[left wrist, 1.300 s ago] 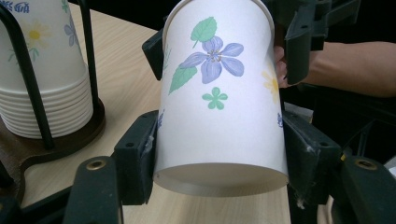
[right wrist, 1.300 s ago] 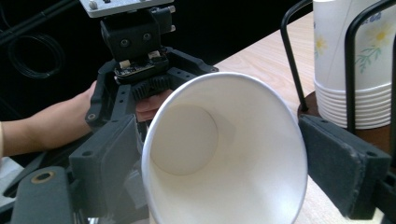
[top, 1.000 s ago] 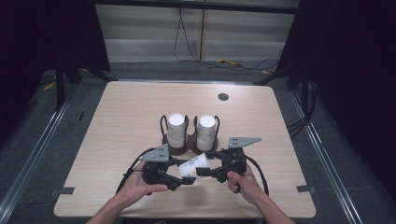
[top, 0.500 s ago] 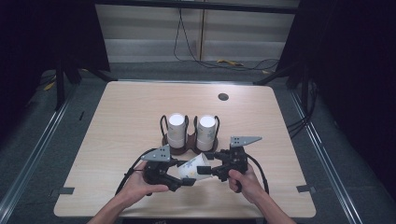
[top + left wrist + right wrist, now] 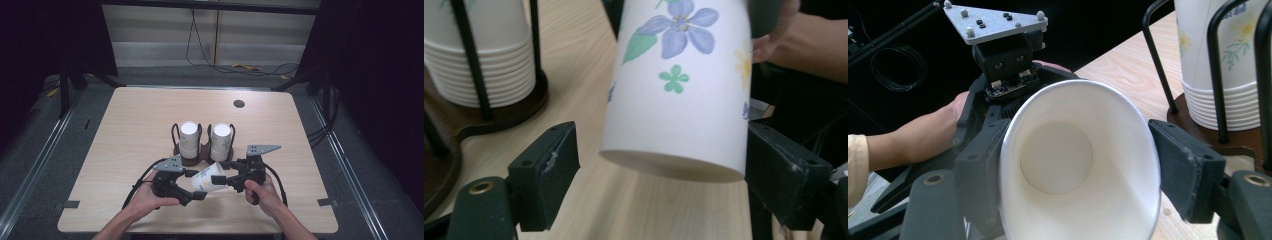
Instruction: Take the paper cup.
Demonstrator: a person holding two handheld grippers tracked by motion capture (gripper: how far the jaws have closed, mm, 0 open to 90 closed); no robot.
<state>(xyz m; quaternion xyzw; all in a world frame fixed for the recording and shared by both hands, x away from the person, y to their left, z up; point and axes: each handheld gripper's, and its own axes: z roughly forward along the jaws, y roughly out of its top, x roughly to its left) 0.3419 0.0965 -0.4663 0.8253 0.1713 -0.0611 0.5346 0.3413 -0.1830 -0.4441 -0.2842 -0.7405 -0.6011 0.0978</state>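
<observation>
Pale wooden table (image 5: 140, 120) under dark studio surrounds, with two stacks of paper cups (image 5: 221, 140) racked in a wire holder (image 5: 190, 159) at centre. Nearer, held clear of the tabletop, a flowered paper cup (image 5: 207, 180) lying on its side between both tools, base toward the left gripper (image 5: 196, 192), jaws just spread and clear of it, rim clamped in the right gripper (image 5: 231, 176), jaws just closing.
</observation>
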